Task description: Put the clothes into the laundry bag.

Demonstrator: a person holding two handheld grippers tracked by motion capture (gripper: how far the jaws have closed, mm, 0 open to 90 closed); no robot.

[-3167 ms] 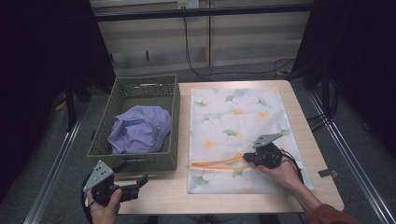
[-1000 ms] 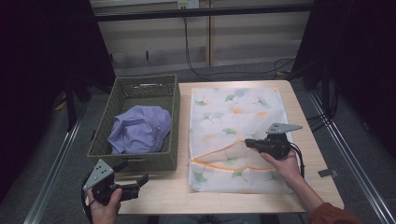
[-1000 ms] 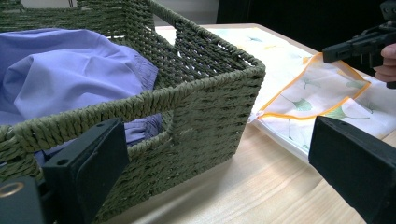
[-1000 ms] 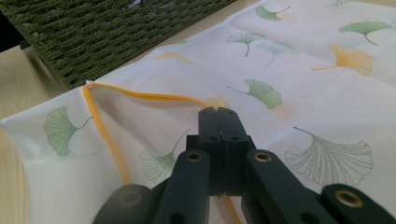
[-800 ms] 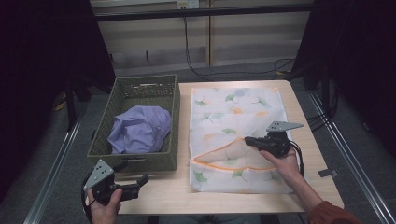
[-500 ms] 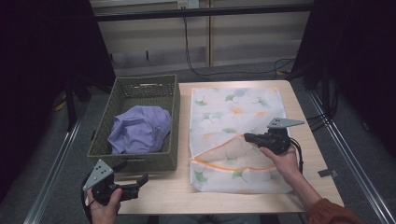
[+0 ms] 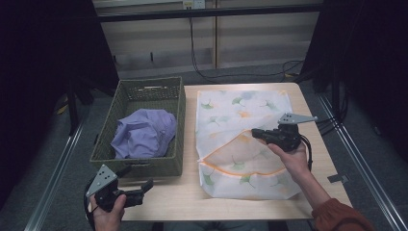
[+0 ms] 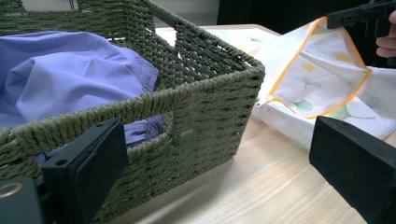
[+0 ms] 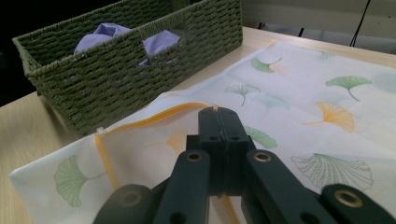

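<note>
From above, we see our right tool (image 7: 255,133) clamped on the orange-trimmed edge of the leaf-print laundry bag (image 7: 245,139), which lies flat on the desk (image 7: 183,197) right of the woven basket (image 7: 139,168). Our left tool (image 7: 144,185) hangs at the desk's near-left corner, jaws apart, holding nothing.

The left gripper view faces the basket, purple cloth (image 8: 60,74) inside.

The right gripper view shows jaws pressed together on the bag's raised edge (image 9: 154,114).
</note>
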